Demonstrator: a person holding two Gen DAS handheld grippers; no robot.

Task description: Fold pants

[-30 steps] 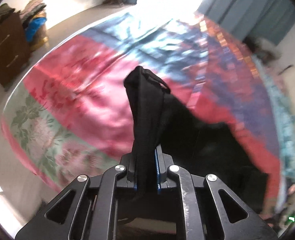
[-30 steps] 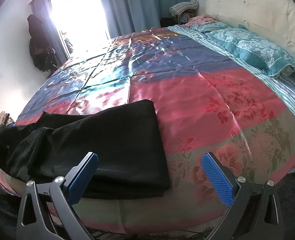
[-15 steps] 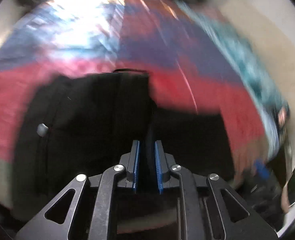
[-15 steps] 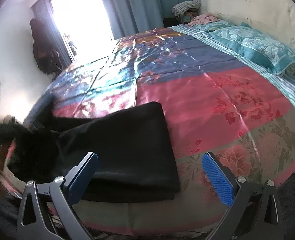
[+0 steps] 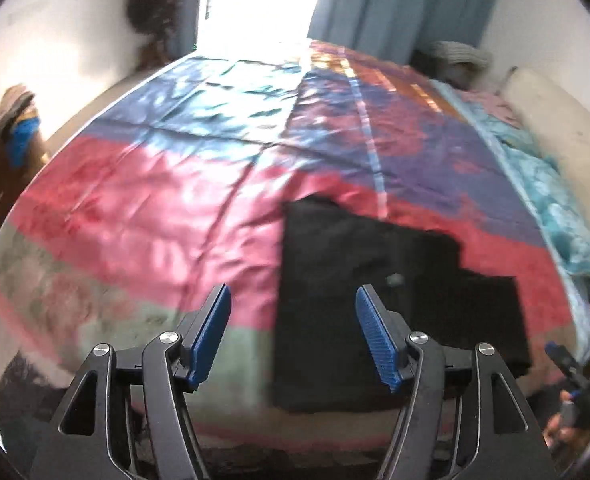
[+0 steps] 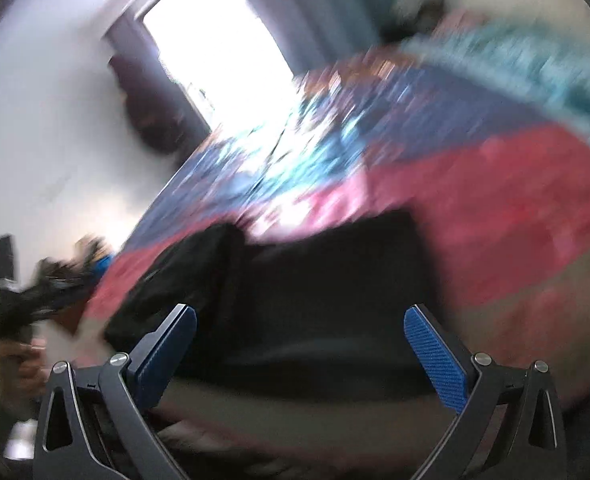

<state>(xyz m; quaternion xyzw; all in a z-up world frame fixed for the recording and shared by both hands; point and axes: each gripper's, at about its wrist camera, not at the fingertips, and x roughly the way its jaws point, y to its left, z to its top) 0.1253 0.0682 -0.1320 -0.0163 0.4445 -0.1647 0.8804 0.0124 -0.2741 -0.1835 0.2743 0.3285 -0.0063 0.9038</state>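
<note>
Black pants folded on the pink satin bedspread near its edge, our left gripper released, our right gripper spread, both empty

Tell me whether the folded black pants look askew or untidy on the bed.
Slightly. The folded black pants lie flat near the front edge of the shiny pink and blue bedspread, but the layers do not line up: their far edge is stepped.
</note>
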